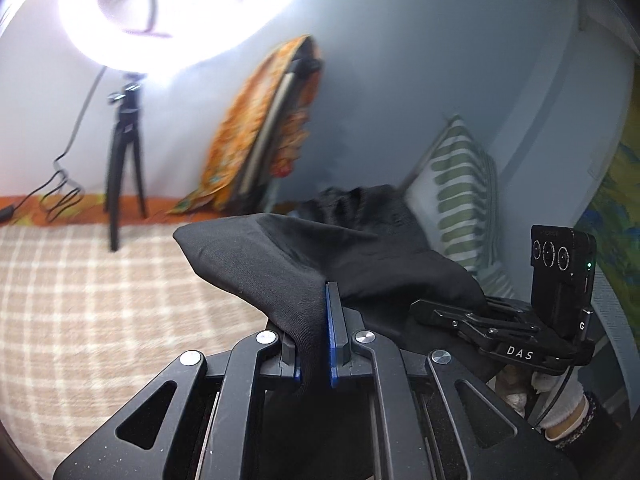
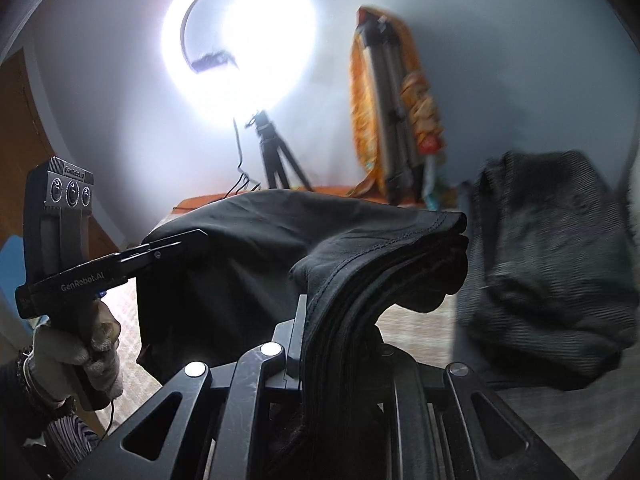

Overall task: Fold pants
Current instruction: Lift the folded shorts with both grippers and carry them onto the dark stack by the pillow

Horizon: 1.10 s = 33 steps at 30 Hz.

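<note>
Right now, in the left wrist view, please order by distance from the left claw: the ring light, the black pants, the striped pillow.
1. black pants, clamped in the left claw.
2. striped pillow, behind, to the right.
3. ring light, upper left, by the wall.

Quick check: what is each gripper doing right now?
Left gripper: jaws shut on the black pants.
Right gripper: jaws shut on the black pants, several layers.

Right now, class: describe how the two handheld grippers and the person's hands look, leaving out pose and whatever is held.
Both grippers are black, with silver rivets on angular linkage arms. The left gripper has blue finger pads; seen from the right wrist, it reads "GenRobot.AI". The right gripper reads "DAS" in the left wrist view. Each carries a three-lens camera block. The left hand wears a pale knit glove, wrist bands and a striped sleeve.
</note>
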Each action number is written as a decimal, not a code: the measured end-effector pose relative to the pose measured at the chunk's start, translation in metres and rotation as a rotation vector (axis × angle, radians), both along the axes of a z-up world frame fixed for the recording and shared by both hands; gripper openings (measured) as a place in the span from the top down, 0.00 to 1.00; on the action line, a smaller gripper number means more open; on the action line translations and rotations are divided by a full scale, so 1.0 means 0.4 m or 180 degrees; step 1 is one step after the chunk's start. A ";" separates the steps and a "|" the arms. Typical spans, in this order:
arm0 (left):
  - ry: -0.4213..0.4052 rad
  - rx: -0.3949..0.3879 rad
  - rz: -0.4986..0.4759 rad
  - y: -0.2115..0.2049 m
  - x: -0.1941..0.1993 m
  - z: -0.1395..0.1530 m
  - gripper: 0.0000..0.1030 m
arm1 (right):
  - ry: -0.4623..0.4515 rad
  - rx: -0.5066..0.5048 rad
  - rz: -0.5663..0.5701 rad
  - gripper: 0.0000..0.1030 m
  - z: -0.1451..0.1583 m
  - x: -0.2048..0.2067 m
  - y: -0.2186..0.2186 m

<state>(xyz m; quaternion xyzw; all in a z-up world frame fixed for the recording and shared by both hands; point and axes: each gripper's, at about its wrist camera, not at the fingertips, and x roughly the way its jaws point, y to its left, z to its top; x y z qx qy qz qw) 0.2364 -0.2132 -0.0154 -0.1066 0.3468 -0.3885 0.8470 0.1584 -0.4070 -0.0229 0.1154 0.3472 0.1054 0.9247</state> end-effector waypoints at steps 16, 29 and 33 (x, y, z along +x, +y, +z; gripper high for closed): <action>-0.0447 -0.0086 -0.0413 -0.345 0.033 0.135 0.94 | -0.0284 -0.0374 -0.0422 0.88 0.132 -0.079 -0.340; -0.0500 0.0008 -0.0413 -0.560 0.153 0.117 0.94 | -0.0357 -0.0315 -0.0262 0.88 0.111 0.056 -0.589; -0.0144 0.0051 -0.0437 -0.609 0.204 0.031 0.94 | -0.0172 -0.0024 -0.0189 0.88 0.033 0.116 -0.670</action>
